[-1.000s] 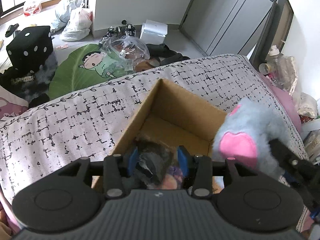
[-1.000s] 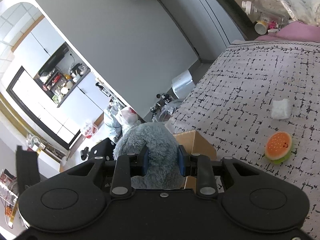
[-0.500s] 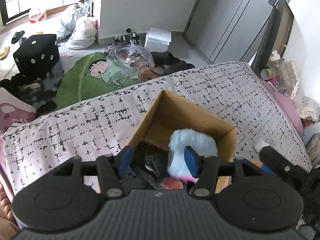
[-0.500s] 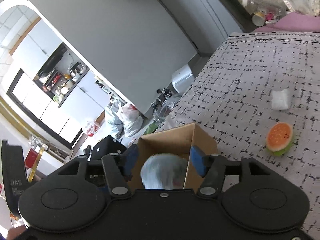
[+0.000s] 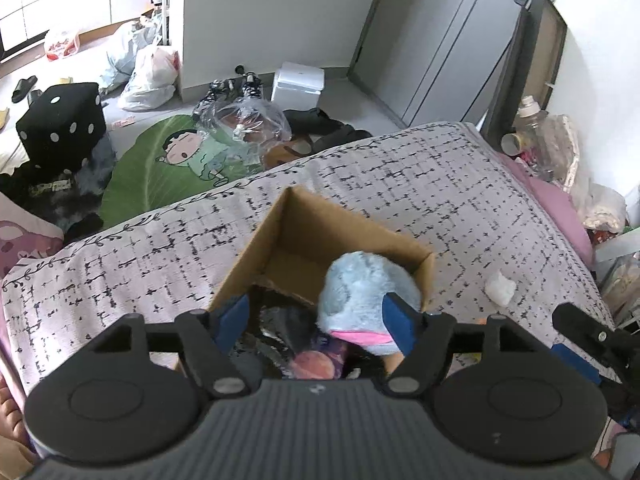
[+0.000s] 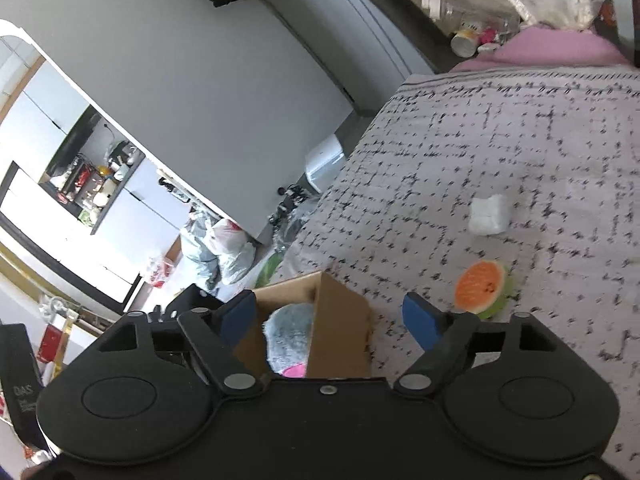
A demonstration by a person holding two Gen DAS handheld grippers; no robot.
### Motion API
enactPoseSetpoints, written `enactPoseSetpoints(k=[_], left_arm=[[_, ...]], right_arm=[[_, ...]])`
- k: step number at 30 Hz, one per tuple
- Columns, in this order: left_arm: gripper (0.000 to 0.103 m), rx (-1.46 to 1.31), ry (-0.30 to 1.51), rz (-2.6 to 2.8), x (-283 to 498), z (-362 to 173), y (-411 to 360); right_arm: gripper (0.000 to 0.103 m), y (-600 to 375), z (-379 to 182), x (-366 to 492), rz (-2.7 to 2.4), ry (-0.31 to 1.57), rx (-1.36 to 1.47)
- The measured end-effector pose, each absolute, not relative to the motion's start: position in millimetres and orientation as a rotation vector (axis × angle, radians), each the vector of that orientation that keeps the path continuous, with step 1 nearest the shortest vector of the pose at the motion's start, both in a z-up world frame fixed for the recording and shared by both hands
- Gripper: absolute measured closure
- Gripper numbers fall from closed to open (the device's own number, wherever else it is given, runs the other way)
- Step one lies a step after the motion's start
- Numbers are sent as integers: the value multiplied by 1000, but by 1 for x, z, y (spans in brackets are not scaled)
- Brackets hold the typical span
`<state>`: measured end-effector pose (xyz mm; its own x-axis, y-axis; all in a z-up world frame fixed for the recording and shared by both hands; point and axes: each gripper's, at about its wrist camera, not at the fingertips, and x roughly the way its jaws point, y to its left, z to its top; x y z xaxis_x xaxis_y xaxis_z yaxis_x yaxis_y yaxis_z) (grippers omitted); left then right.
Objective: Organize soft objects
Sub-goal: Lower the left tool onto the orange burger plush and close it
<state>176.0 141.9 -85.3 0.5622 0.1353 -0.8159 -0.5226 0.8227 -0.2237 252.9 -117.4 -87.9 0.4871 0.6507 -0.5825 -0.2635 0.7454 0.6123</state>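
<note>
A cardboard box point(image 5: 360, 228) point(image 6: 340, 320) stands on the patterned bedspread. Inside it lie a fluffy blue-grey plush with pink patches point(image 5: 364, 292) point(image 6: 290, 336) and a dark soft toy point(image 5: 286, 328). My left gripper point(image 5: 318, 320) hovers over the box with its jaws opening; the toys sit below them, untouched by the pads. My right gripper point(image 6: 332, 314) is to the right of the box, jaws opening and holding nothing. An orange-and-green burger-like soft toy point(image 6: 482, 289) and a white soft wad point(image 6: 489, 214) point(image 5: 500, 288) lie on the bed.
The bedspread point(image 5: 400, 176) ends at a floor cluttered with a green cartoon mat point(image 5: 168, 168), a black dice cushion point(image 5: 62, 120), plastic bags point(image 5: 148, 76) and a white box point(image 5: 298, 84). Bottles and bags point(image 5: 540, 136) crowd the right bedside.
My right gripper let go of the blue-grey plush, which dropped into the box, then pulled back to the right. My left gripper released the dark toy, widened and rose a little.
</note>
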Motion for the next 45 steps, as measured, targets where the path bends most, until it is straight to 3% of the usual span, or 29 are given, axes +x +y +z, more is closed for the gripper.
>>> enactPoseSetpoints(k=[14,27,45], left_arm=[[30,-488,859,319,199,-58,97],[30,-493,865,263,222,-57,55],[30,-514,962,233,263,-126,1]], right_arm=[[22,-169,-48,276,468,928,405],[22,-197,-54,302,457,948,417],[22,-215,-118,322,488,972,490]])
